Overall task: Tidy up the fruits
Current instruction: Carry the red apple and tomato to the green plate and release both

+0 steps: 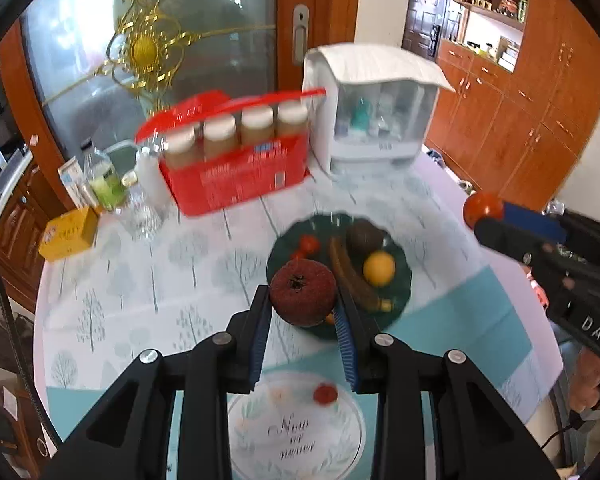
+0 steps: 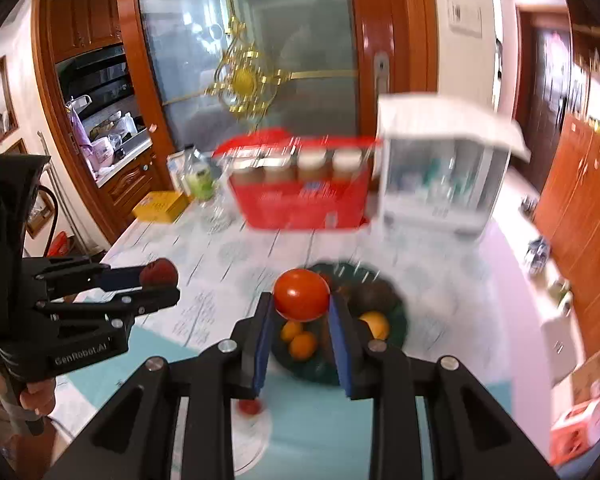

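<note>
The left gripper [image 1: 303,312] is closed on a dark red, rough-skinned fruit [image 1: 302,293], its blue pads [image 1: 262,340] pressing both sides, and it hangs in the air above the near-left rim of the dark green bowl [image 1: 400,252]. To carry this well, I would hold the squeeze steady and no harder, since the fruit is round and sits near the pad tips, where a jolt could roll it out.

Below lies a white plate [image 1: 256,452] with lettering, bearing one small red fruit [image 1: 325,394]. It looks a likely place for sorted pieces, though which fruit goes where I cannot tell.

In the bowl rest a brown banana [image 1: 350,280], a dark avocado [image 1: 365,234], a yellow-orange citrus [image 1: 379,268] and small tomatoes [image 1: 309,243] (the right wrist view also shows two little oranges [image 2: 302,344] on the near side).

The right gripper [image 2: 301,312] is clamped on a smooth red tomato [image 2: 301,295], held aloft over the bowl. Its skin is slick and soft, so a light, even grip and a slow, level move suit it best.

The two grippers are near each other, so I would move one at a time, lower each fruit until it touches down, then open the jaws and lift straight out.
</note>
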`<state>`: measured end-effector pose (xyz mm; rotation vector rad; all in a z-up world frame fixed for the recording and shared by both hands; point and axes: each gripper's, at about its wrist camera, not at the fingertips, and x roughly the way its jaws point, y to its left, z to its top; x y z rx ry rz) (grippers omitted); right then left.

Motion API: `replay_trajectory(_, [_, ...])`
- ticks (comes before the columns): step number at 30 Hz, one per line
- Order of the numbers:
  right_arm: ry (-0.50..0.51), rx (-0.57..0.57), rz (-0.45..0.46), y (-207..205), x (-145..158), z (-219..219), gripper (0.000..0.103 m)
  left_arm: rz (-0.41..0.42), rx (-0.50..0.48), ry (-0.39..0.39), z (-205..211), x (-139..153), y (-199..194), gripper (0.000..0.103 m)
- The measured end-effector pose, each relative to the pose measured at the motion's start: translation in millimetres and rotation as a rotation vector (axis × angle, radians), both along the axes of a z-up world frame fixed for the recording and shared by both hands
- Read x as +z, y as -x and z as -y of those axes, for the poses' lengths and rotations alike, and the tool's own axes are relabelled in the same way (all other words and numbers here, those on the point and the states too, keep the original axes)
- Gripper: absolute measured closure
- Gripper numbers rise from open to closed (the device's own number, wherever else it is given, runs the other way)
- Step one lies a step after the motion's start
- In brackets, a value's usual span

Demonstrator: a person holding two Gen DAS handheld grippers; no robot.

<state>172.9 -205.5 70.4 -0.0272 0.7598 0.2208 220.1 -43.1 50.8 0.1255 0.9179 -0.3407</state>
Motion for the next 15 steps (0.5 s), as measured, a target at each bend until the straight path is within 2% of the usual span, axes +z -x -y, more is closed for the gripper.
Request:
replay_trajectory(3, [0.02, 0.0, 0.018, -26, 8, 13, 0.076, 0.02, 0.023, -0.019, 18, 3, -23, 0.073])
replay_trajectory(6, [0.021, 0.013, 0.011, -56, -1, 27, 0.076, 0.004, 0.05, -0.03, 36, -11, -51, 0.073])
replay_trajectory(9, [0.009, 0.028, -0.046, -79, -31, 36, 0.076, -0.05, 0.077, -0.038, 51, -42, -78, 0.073])
replay_trajectory(15, [0.019, 0.079, -0.191, -106, -119, 38, 0.075, -0.192, 0.114, -0.053, 67, -121, -114, 0.073])
